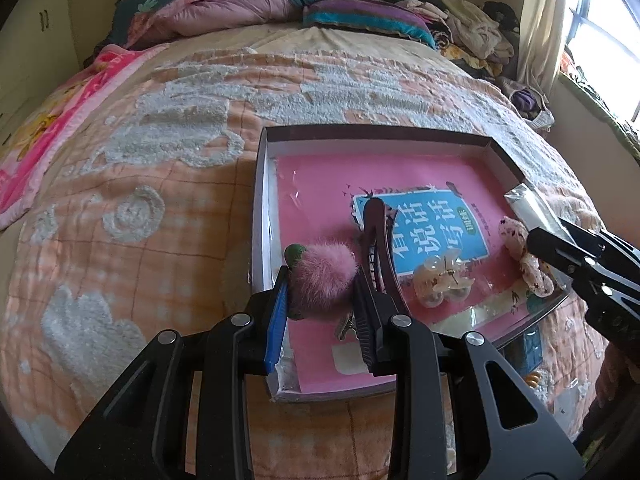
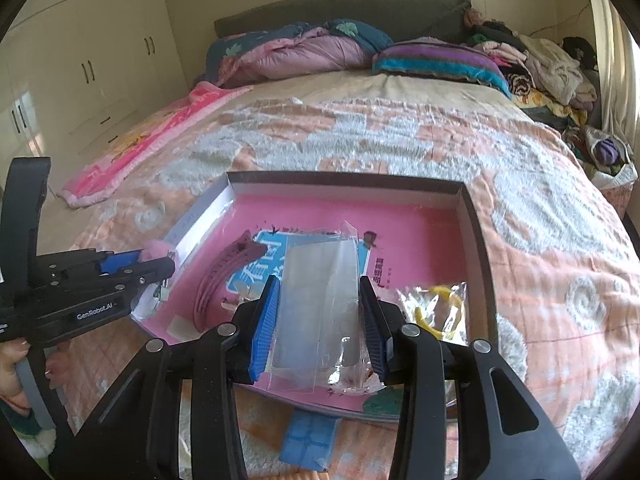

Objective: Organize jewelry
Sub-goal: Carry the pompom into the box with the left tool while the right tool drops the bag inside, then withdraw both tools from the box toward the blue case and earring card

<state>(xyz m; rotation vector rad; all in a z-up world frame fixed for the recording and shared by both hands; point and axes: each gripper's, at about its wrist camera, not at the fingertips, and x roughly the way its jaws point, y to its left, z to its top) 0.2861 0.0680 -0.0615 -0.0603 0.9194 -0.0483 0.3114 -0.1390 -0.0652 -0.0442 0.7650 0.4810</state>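
Note:
A shallow box [image 1: 264,152] lined with a pink book cover lies on the bed. My left gripper [image 1: 320,280] is shut on a pink fluffy pom-pom hair clip [image 1: 322,274], held over the box's near left corner. A maroon hair clip [image 1: 380,236], a translucent beige claw clip [image 1: 442,280] and a speckled pink scrunchie [image 1: 516,236] lie in the box. My right gripper [image 2: 318,300] is shut on a clear plastic bag [image 2: 320,292] above the box [image 2: 474,216]. A yellow item in crinkled plastic [image 2: 440,308] lies at the box's right side.
An orange and white quilt [image 1: 160,160] covers the bed. Folded bedding [image 2: 304,52] and a striped pillow [image 2: 436,58] lie at the headboard, piled clothes [image 2: 552,64] at right. A blue packet [image 2: 308,440] lies in front of the box. White wardrobes [image 2: 80,48] stand at left.

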